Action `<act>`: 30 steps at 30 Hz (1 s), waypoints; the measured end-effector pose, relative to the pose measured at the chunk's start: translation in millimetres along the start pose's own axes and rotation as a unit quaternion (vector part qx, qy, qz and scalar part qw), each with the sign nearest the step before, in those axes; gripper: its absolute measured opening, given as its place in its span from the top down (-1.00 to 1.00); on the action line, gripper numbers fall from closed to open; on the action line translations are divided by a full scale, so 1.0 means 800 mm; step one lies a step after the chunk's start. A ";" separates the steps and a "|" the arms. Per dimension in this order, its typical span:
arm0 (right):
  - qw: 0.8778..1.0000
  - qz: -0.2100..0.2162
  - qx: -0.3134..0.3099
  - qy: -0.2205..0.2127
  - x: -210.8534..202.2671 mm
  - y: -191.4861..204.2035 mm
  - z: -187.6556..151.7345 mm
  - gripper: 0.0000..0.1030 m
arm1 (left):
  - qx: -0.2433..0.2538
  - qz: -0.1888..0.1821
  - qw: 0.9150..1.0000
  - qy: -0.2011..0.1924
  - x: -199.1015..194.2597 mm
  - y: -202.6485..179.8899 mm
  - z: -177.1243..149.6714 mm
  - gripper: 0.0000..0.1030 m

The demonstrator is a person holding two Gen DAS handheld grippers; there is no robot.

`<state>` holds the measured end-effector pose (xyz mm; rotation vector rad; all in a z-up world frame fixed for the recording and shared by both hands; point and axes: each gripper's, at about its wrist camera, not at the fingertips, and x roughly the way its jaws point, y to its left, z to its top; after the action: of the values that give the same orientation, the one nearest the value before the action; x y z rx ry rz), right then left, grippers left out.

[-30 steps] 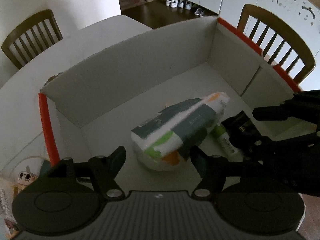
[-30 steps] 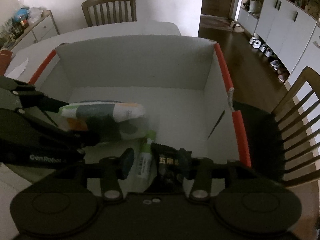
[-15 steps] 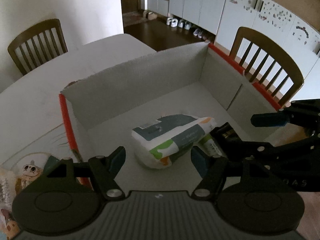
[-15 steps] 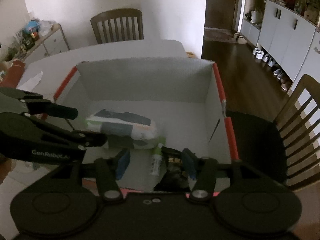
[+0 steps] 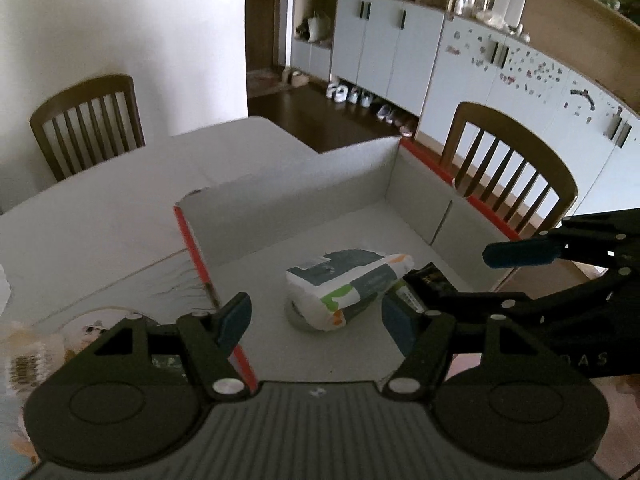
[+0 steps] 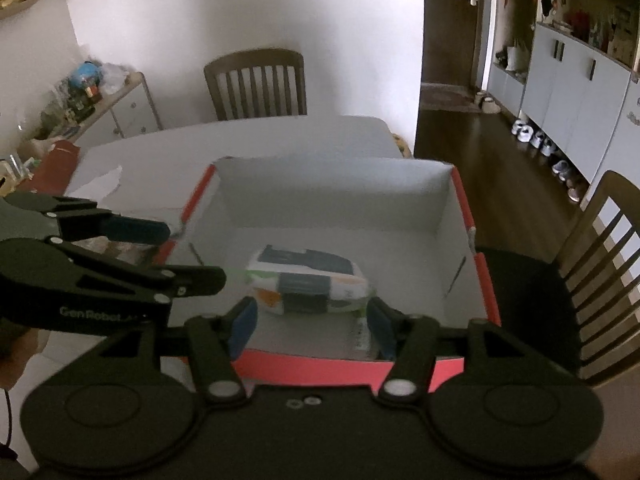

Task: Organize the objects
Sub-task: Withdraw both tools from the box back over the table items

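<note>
Box: the open red-edged white cardboard box [image 6: 464, 204] is set on the white table [image 6: 280, 136], ahead of both grippers' fingers.
Packet: the soft white, grey and green packet [image 6: 306, 286] is laid inside, between the right fingers [image 6: 244, 322].
Tube: the small green-capped tube [image 5: 404, 294] is tucked just right of the packet.

Materials and surface finishes

The box [image 6: 340, 196] is matt white cardboard with red-taped rims. The pack [image 6: 308, 286] inside it is smooth printed wrap with a slight sheen. Both the left gripper [image 5: 316, 316] and the right gripper [image 6: 312, 320] are matt black plastic with blue pads and bright metal pivot pins. The chairs [image 6: 256, 84] are varnished wood.
</note>
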<state>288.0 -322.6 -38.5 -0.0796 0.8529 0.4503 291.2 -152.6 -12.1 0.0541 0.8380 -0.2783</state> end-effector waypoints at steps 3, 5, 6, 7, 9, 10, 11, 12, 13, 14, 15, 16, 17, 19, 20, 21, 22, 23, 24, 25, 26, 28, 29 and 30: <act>1.000 0.001 0.000 -0.008 -0.009 0.015 0.001 -0.17 | -0.003 -0.008 1.000 -0.013 -0.019 0.011 -0.006 -0.38; 1.000 -0.001 0.002 -0.013 -0.014 0.027 0.001 -0.17 | -0.002 -0.013 1.000 -0.018 -0.030 0.017 -0.011 -0.38; 1.000 0.001 0.003 -0.014 -0.016 0.033 0.002 -0.17 | -0.003 -0.015 1.000 -0.022 -0.036 0.022 -0.013 -0.38; 1.000 0.002 0.004 -0.014 -0.018 0.038 0.001 -0.17 | -0.005 -0.018 1.000 -0.024 -0.040 0.027 -0.016 -0.38; 1.000 0.002 0.002 -0.018 -0.020 0.052 0.000 -0.18 | -0.012 -0.024 0.999 -0.028 -0.050 0.039 -0.022 -0.38; 1.000 0.003 0.002 -0.019 -0.021 0.059 -0.001 -0.18 | -0.015 -0.026 0.999 -0.027 -0.054 0.044 -0.025 -0.38; 1.000 0.004 0.002 -0.019 -0.022 0.066 -0.001 -0.18 | -0.018 -0.029 0.999 -0.025 -0.057 0.051 -0.029 -0.38; 1.000 0.006 0.003 -0.019 -0.021 0.073 -0.001 -0.18 | -0.022 -0.032 0.999 -0.023 -0.061 0.058 -0.033 -0.38; 1.000 0.006 0.002 -0.018 -0.020 0.080 -0.002 -0.18 | -0.026 -0.034 0.999 -0.020 -0.064 0.064 -0.037 -0.38; 1.000 0.006 0.002 -0.018 -0.019 0.088 -0.002 -0.18 | -0.030 -0.034 0.999 -0.018 -0.068 0.071 -0.041 -0.40; 1.000 0.007 0.003 -0.018 -0.017 0.097 -0.003 -0.18 | -0.033 -0.033 0.999 -0.017 -0.071 0.078 -0.044 -0.42; 1.000 0.009 0.005 -0.018 -0.015 0.105 -0.004 -0.20 | -0.036 -0.031 0.999 -0.017 -0.075 0.085 -0.048 -0.43; 1.000 0.011 0.007 -0.018 -0.014 0.113 -0.004 -0.23 | -0.038 -0.030 0.999 -0.019 -0.079 0.092 -0.051 -0.46; 1.000 0.015 0.008 -0.018 -0.009 0.131 -0.006 -0.25 | -0.039 -0.025 0.999 -0.023 -0.087 0.108 -0.057 -0.49; 1.000 0.017 0.007 -0.017 -0.008 0.139 -0.006 -0.26 | -0.041 -0.024 0.999 -0.024 -0.091 0.117 -0.062 -0.52; 1.000 0.018 0.005 -0.015 -0.006 0.148 -0.006 -0.26 | -0.043 -0.023 0.998 -0.026 -0.095 0.126 -0.066 -0.54; 1.000 0.017 0.001 -0.014 -0.003 0.158 -0.006 -0.26 | -0.045 -0.021 0.998 -0.027 -0.098 0.133 -0.069 -0.54; 1.000 0.016 -0.001 -0.014 -0.002 0.166 -0.007 -0.27 | -0.047 -0.019 0.998 -0.028 -0.102 0.141 -0.073 -0.55; 1.000 0.017 -0.004 -0.013 0.000 0.173 -0.008 -0.29 | -0.048 -0.015 0.998 -0.029 -0.106 0.150 -0.078 -0.55; 1.000 0.018 -0.006 -0.013 0.002 0.182 -0.009 -0.34 | -0.048 -0.012 0.998 -0.030 -0.109 0.158 -0.083 -0.55; 1.000 0.018 -0.006 -0.012 0.005 0.190 -0.010 -0.37 | -0.049 -0.010 0.998 -0.030 -0.112 0.167 -0.087 -0.55; 1.000 0.020 -0.006 -0.010 0.009 0.203 -0.012 -0.39 | -0.051 -0.004 0.998 -0.030 -0.121 0.185 -0.099 -0.55; 1.000 0.020 -0.006 -0.009 0.012 0.209 -0.013 -0.41 | -0.052 -0.002 0.998 -0.029 -0.123 0.193 -0.105 -0.57; 1.000 0.019 -0.005 -0.008 0.015 0.215 -0.014 -0.42 | -0.054 0.001 0.998 -0.028 -0.126 0.201 -0.110 -0.59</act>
<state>215.7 -165.9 -35.6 -0.0688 0.8384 0.4909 206.0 38.5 -6.9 -0.0528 0.7968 -0.2308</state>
